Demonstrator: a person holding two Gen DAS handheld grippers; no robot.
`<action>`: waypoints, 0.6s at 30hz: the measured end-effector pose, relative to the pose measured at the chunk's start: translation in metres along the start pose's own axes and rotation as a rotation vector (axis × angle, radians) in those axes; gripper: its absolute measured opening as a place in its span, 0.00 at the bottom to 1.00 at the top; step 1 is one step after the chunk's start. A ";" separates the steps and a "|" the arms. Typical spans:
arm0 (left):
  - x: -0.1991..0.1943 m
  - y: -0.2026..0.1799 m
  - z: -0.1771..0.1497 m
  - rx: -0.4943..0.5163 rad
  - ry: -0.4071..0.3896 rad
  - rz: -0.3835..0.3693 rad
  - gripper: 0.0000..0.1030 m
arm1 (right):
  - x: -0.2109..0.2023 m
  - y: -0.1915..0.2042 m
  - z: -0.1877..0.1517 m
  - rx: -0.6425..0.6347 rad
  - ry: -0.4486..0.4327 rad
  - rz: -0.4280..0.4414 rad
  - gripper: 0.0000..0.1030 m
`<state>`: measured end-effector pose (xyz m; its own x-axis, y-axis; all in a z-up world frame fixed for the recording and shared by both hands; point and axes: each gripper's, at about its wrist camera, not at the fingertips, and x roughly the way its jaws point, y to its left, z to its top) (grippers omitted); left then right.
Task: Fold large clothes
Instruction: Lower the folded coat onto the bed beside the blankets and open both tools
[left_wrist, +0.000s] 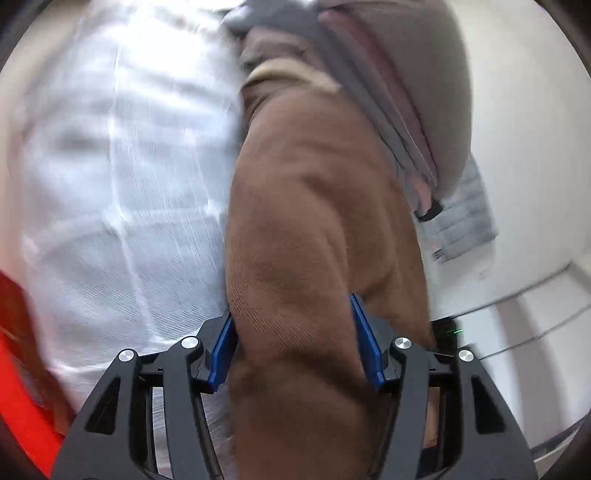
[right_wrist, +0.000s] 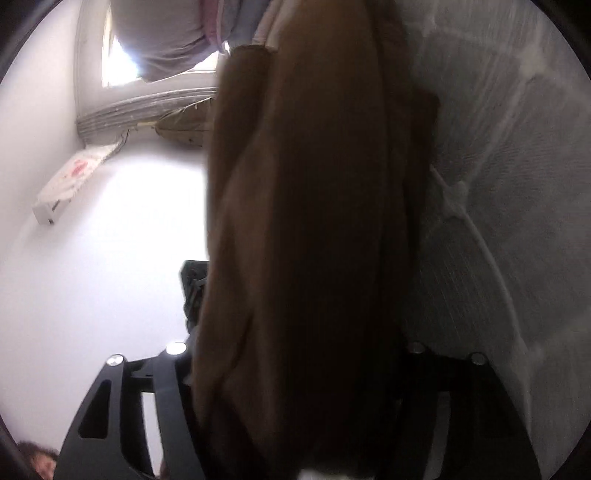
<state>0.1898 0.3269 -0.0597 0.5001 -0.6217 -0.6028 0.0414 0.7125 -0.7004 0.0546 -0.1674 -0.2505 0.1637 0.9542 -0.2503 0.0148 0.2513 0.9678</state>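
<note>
A brown garment (left_wrist: 310, 229) hangs stretched in front of my left gripper (left_wrist: 295, 343). Its blue pads (left_wrist: 221, 347) press on the cloth from both sides, so the gripper is shut on it. A tan collar band (left_wrist: 284, 74) shows at the garment's far end. In the right wrist view the same brown garment (right_wrist: 306, 221) fills the middle and runs down between the fingers of my right gripper (right_wrist: 295, 369). That gripper is shut on it, with its fingertips hidden by the cloth. Both views are blurred.
A white crinkled sheet covers the work surface (left_wrist: 122, 177) and also shows in the right wrist view (right_wrist: 509, 192). A stack of folded grey and pink clothes (left_wrist: 413, 92) lies beyond the brown garment. A red object (left_wrist: 22, 369) is at the left edge. A white wall (right_wrist: 92, 258) is alongside.
</note>
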 end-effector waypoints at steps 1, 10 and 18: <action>-0.016 0.002 0.003 -0.019 -0.048 0.001 0.52 | -0.015 -0.001 -0.005 0.010 -0.018 -0.015 0.76; -0.106 -0.042 -0.042 -0.027 -0.167 -0.186 0.55 | -0.080 0.080 -0.056 -0.213 -0.190 0.156 0.91; -0.036 -0.055 -0.096 0.088 0.060 -0.091 0.41 | -0.038 -0.010 -0.069 -0.006 -0.100 0.072 0.84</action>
<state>0.0860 0.2788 -0.0359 0.4380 -0.7016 -0.5621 0.1615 0.6765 -0.7185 -0.0196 -0.1950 -0.2522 0.2622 0.9489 -0.1756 -0.0061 0.1836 0.9830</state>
